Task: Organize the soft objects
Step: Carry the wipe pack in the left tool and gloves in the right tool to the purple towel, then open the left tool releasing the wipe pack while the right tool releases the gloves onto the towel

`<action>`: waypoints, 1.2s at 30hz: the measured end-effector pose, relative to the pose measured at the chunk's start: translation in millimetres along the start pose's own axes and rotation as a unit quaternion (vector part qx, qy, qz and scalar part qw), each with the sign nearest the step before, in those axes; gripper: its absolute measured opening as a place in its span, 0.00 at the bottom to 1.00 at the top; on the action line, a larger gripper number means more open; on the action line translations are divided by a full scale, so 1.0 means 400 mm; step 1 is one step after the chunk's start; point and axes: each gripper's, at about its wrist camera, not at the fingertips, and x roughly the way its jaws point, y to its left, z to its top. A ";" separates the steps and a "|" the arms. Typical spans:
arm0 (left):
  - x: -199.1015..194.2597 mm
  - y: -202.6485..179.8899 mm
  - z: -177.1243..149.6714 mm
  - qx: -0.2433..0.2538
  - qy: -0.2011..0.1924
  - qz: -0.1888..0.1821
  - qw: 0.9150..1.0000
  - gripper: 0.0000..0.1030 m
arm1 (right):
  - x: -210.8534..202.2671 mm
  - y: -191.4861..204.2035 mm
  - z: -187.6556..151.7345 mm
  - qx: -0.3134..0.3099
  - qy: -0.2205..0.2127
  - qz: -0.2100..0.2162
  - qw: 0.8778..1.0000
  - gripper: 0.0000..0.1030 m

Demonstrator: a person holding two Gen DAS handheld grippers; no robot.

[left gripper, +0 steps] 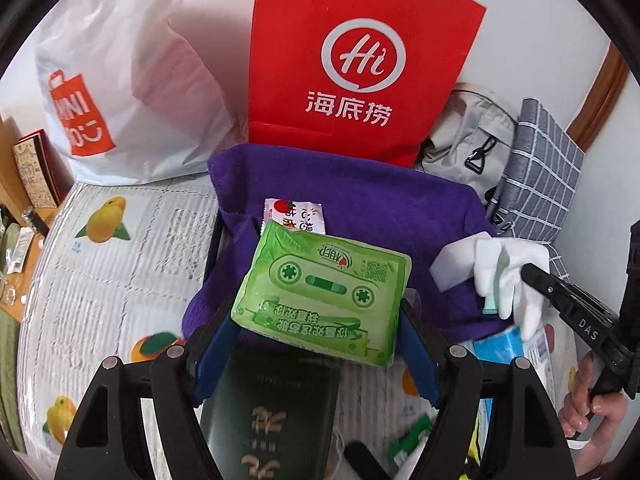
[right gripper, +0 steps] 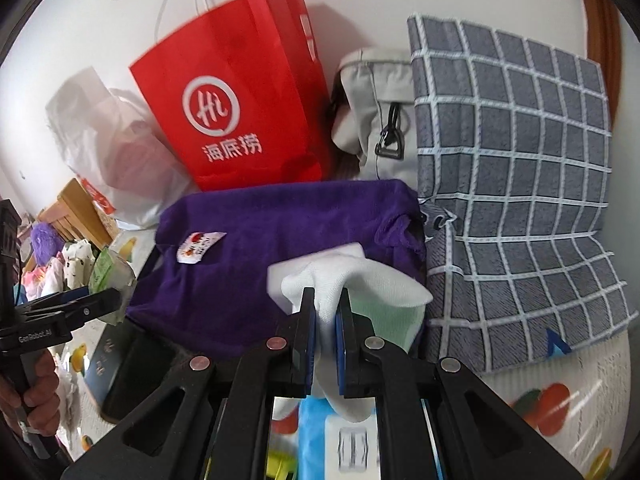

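Left gripper (left gripper: 320, 344) clamps the green tissue pack (left gripper: 324, 292) above the near edge of the purple towel (left gripper: 380, 208) on the bed. Right gripper (right gripper: 326, 344), nearly closed, pinches the white sock (right gripper: 352, 280) above the towel's right edge. Risk: the thinly pinched sock slipping free.

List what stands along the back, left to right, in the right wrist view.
White plastic bag → red paper bag → grey backpack → grey checked pillow.
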 end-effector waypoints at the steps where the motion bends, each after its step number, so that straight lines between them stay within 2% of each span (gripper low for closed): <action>1: 0.008 -0.001 0.005 0.002 0.001 0.001 1.000 0.72 | 0.017 -0.001 0.006 -0.001 0.004 -0.001 1.000 0.08; 12: 0.121 0.013 0.060 0.005 0.029 0.025 0.999 0.72 | 0.126 0.023 0.061 -0.023 0.019 -0.002 1.000 0.09; 20: 0.179 0.021 0.069 0.003 0.048 0.024 0.999 0.73 | 0.176 0.006 0.069 -0.020 0.039 -0.007 0.999 0.11; 22: 0.187 0.027 0.066 0.001 0.051 0.021 0.998 0.73 | 0.184 -0.002 0.073 -0.014 0.042 -0.001 0.999 0.11; 24: 0.193 0.032 0.064 -0.001 0.058 0.018 0.998 0.73 | 0.184 -0.013 0.074 -0.001 0.045 0.024 0.999 0.12; 26: 0.192 0.034 0.065 -0.002 0.058 0.012 0.998 0.73 | 0.185 -0.017 0.074 0.002 0.048 0.035 0.998 0.17; 29: 0.194 0.033 0.069 0.002 0.057 0.017 0.998 0.73 | 0.180 -0.015 0.072 -0.004 0.045 0.025 0.999 0.24; 31: 0.195 0.032 0.073 0.002 0.060 0.017 0.998 0.73 | 0.180 -0.010 0.069 -0.009 0.046 0.022 0.999 0.35; 36: 0.214 0.031 0.087 -0.006 0.070 0.022 0.997 0.73 | 0.169 0.000 0.069 -0.013 0.044 0.028 0.999 0.46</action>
